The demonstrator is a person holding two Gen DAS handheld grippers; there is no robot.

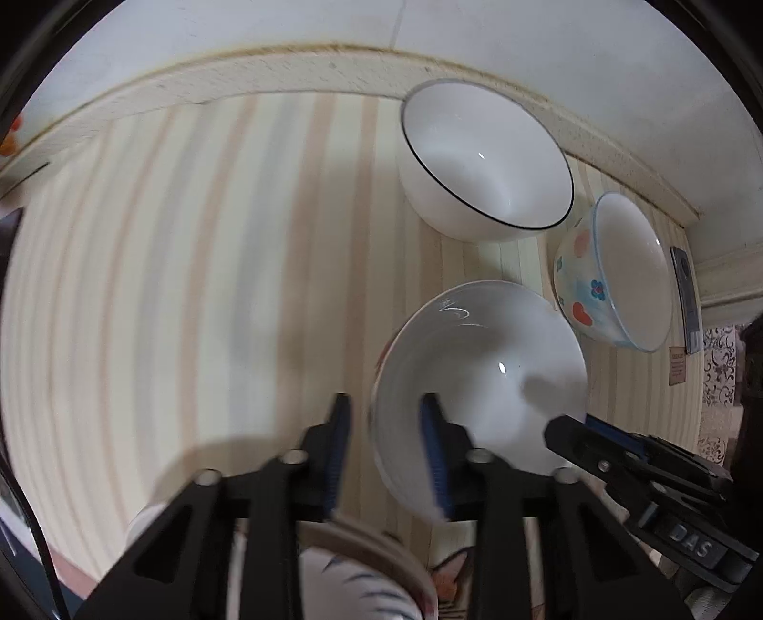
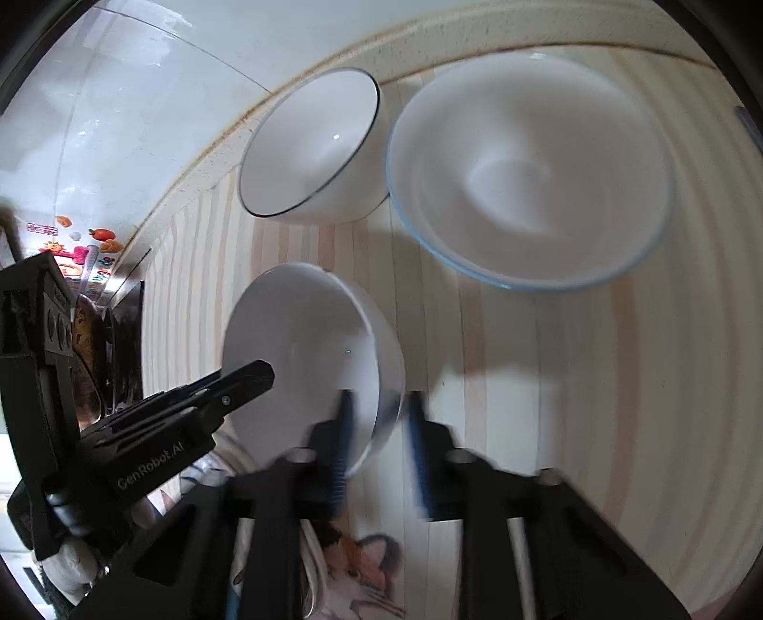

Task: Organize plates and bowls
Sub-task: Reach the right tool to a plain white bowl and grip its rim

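White bowl point(image 1: 481, 377) sits between my claws: left gripper point(image 1: 386, 458) and right gripper point(image 2: 376, 453) both straddle opposite rims, spread, ready to pinch for a lift.

I see a table with a cream cloth of pale stripes point(image 1: 190, 267). A speckled cream ledge point(image 1: 286, 71) runs along its far edge, under a white wall point(image 1: 524, 33). Bright fruit stickers point(image 2: 102, 236) sit on the shiny wall at the left. A cat picture point(image 2: 367, 563) lies near me.
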